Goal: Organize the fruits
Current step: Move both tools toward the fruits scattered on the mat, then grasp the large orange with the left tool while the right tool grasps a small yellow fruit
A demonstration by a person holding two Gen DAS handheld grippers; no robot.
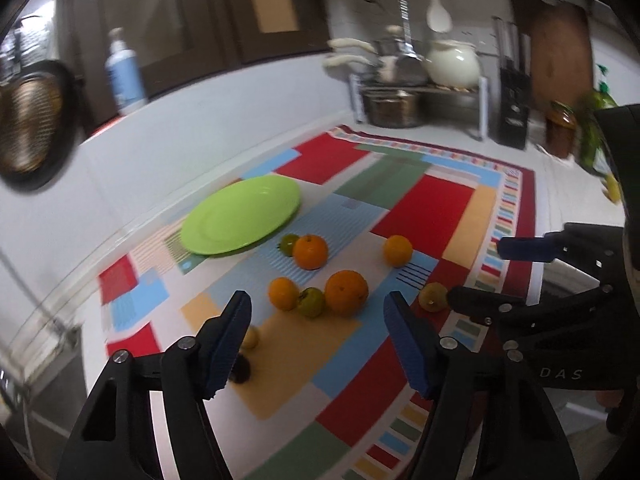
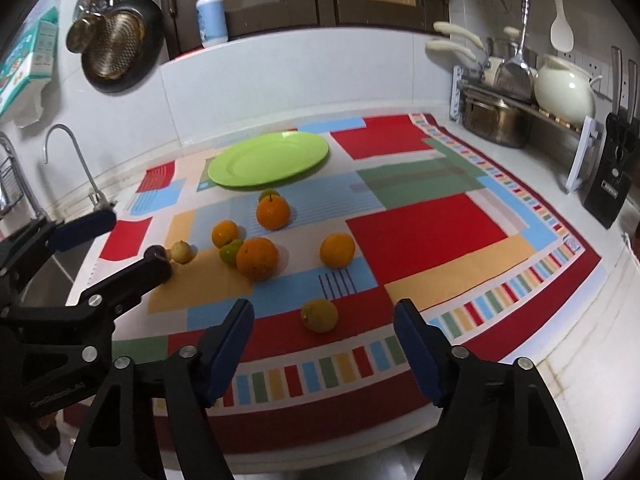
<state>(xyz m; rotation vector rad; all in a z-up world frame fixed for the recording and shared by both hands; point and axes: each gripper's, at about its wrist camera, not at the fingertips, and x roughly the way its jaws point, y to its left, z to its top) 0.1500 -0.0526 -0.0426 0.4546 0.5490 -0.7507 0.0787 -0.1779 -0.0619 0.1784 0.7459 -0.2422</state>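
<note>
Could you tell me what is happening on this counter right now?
A person holds two grippers over a patchwork mat, sorting fruit. The left gripper and right gripper are both open and empty. Oranges, small green citrus and yellowish fruits lie scattered on the mat; the green plate holds nothing yet.

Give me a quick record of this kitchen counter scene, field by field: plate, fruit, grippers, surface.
plate: green plate, nothing on it, at the far side of the mat
fruit: four oranges, largest mid-mat; two greenish citrus; yellowish fruit nearest the right gripper; small yellow fruit and a dark fruit at the left
left gripper: open, holding nothing
right gripper: open, holding nothing
surface: patchwork mat on a white counter
task state: no fruit on the plate yet
</note>
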